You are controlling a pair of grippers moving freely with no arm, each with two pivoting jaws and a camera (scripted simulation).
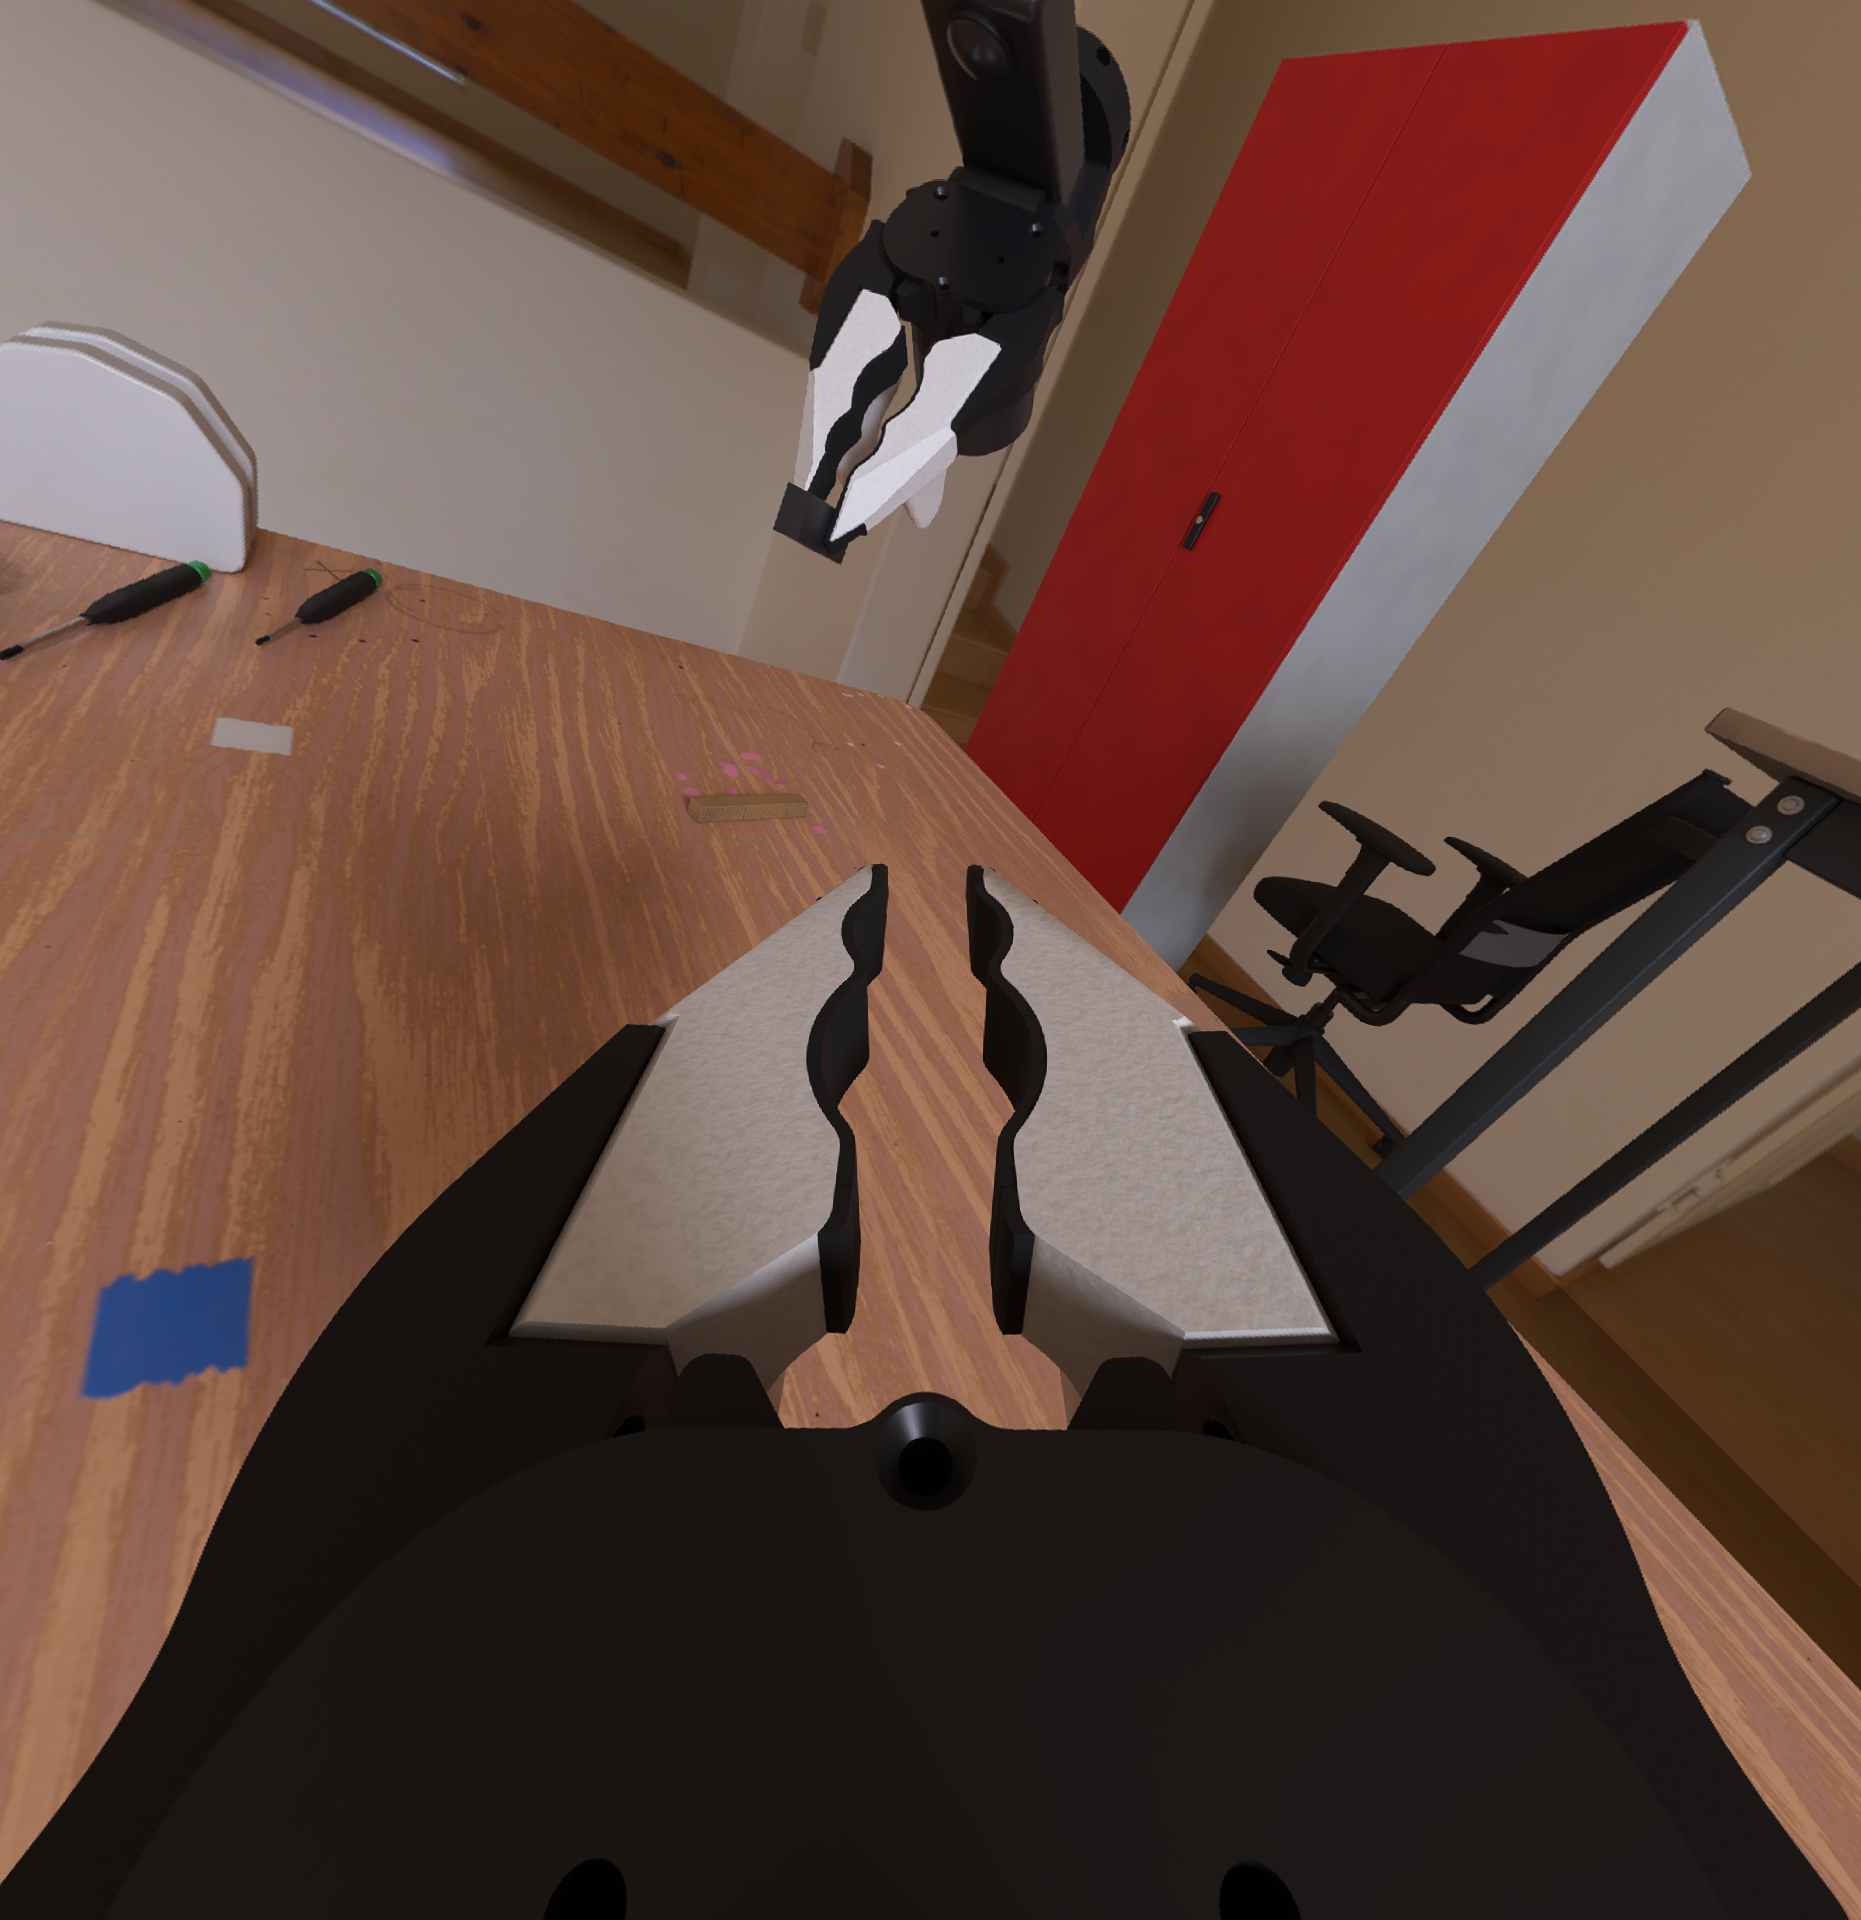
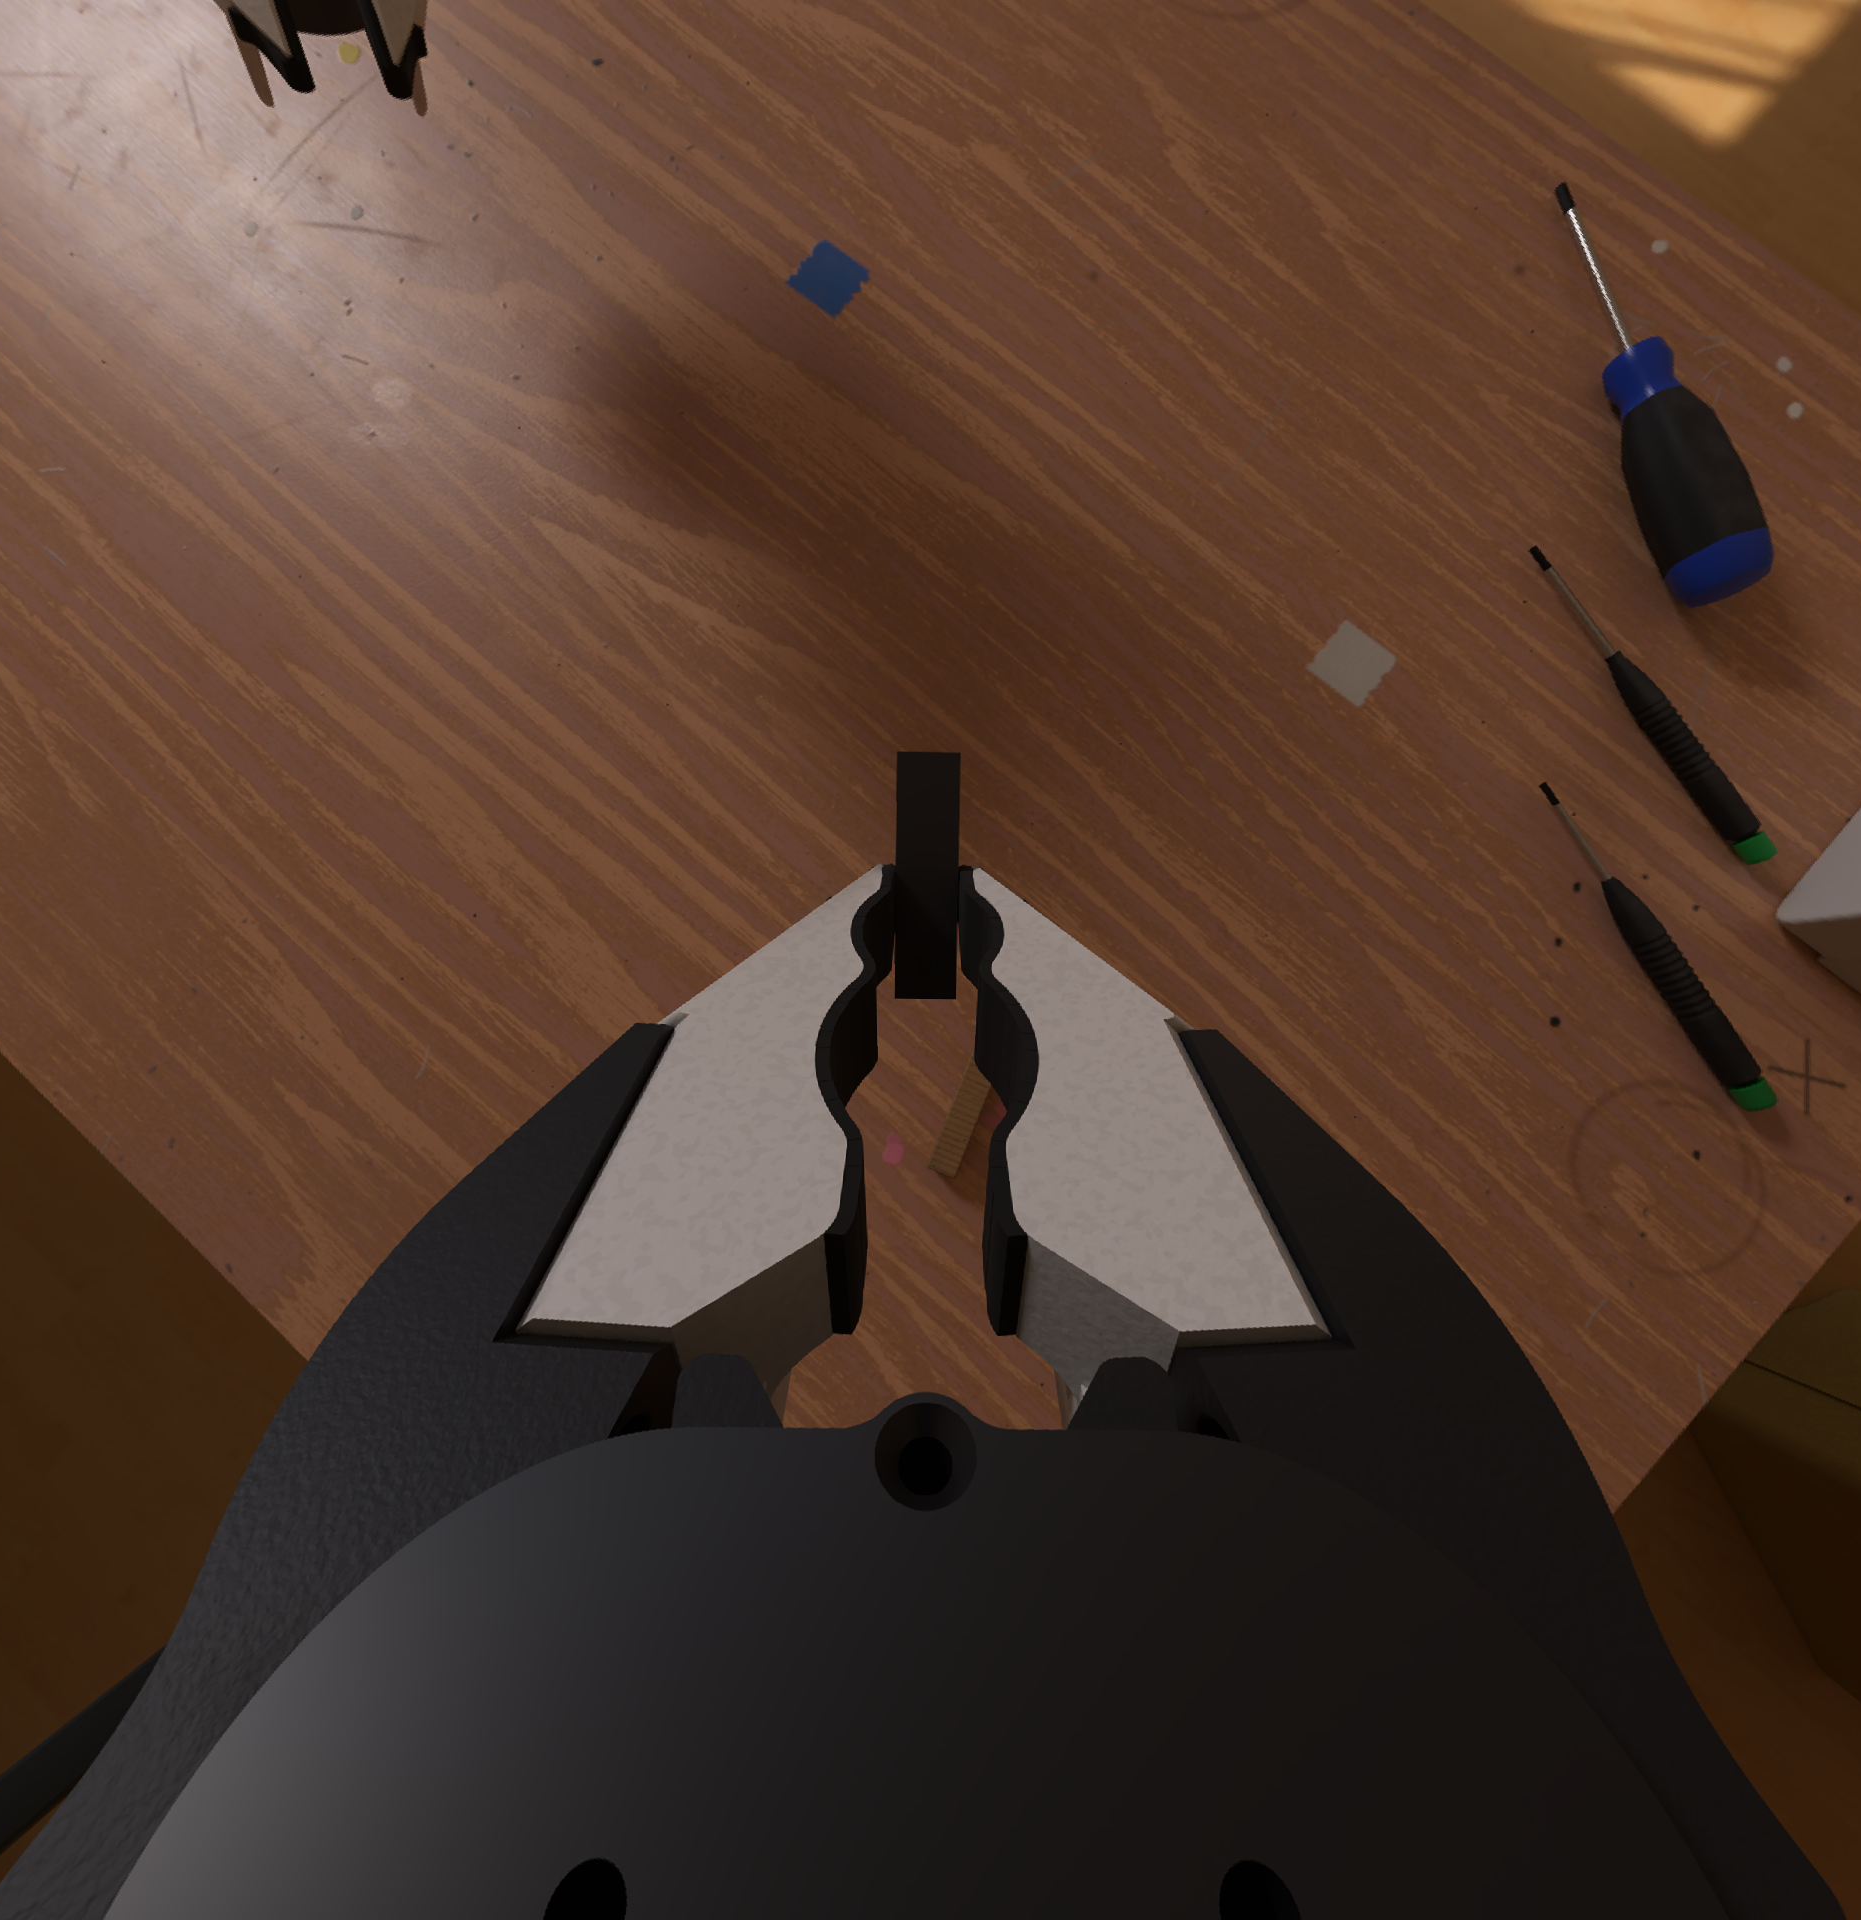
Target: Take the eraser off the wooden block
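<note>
The eraser (image 2: 926, 873) was a plain black slab, long and narrow, flat-faced and square-cornered, and it sat pinched between the fingertips of the right tool (image 2: 926, 883), its far end poking out past them. From the left wrist view it hung high in the air (image 1: 810, 516) as a small dark block at the tip of that raised tool (image 1: 832, 520), well clear of the table (image 1: 438, 935). The wooden block (image 1: 747, 807), a thin pale-tan strip, lay flat and bare on the table among pink flecks; from above it showed through the gap between the right tool's fingers (image 2: 959, 1122). The left tool (image 1: 926, 883) hovered low over the table, its jaws parted by a narrow gap and gripping nothing. A blue patch (image 1: 167, 1325) and a pale grey patch (image 1: 253, 736) marked the tabletop. Off to the side lay two slim black screwdrivers with green caps (image 2: 1653, 707) (image 2: 1658, 951) and a stouter blue-and-black screwdriver (image 2: 1684, 468).
</note>
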